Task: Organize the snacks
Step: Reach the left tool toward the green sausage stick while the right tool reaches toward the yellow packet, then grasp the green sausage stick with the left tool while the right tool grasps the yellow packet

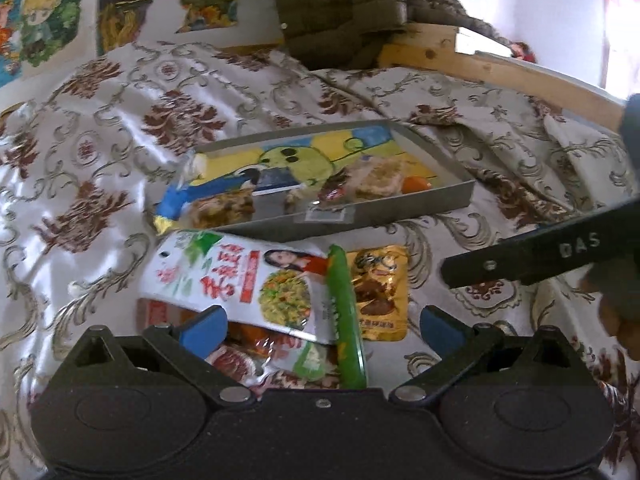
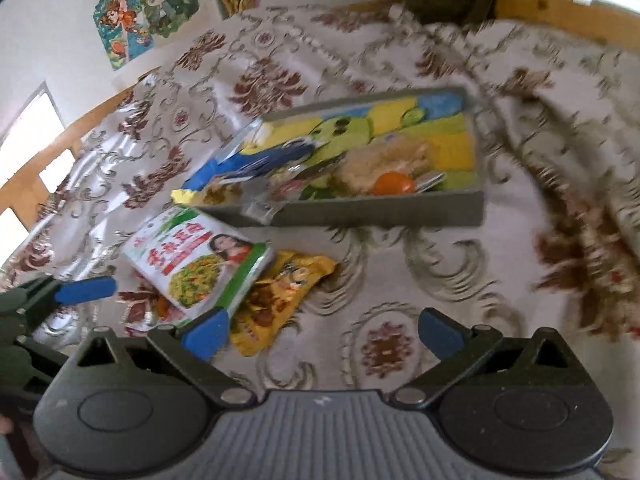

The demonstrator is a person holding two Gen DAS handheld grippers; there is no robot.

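Observation:
A grey shallow box (image 1: 460, 196) (image 2: 478, 208) with a cartoon lining lies on the patterned cloth and holds several snack packets and an orange item (image 2: 393, 184). In front of it lie a white and green snack bag (image 1: 244, 280) (image 2: 200, 264), a gold packet (image 1: 380, 292) (image 2: 280, 292) and a red packet (image 1: 240, 356) under the bag. My left gripper (image 1: 322, 326) is open, low over the white and green bag. My right gripper (image 2: 324, 330) is open and empty, just right of the gold packet. The left gripper's blue finger (image 2: 86, 290) shows at the right view's left edge.
The snacks lie on a bed with a silvery floral cloth (image 1: 120, 140). A wooden bed frame (image 1: 500, 68) runs along the back right, with a dark quilted jacket (image 1: 340, 8) on it. Cartoon posters (image 1: 40, 16) hang on the wall behind.

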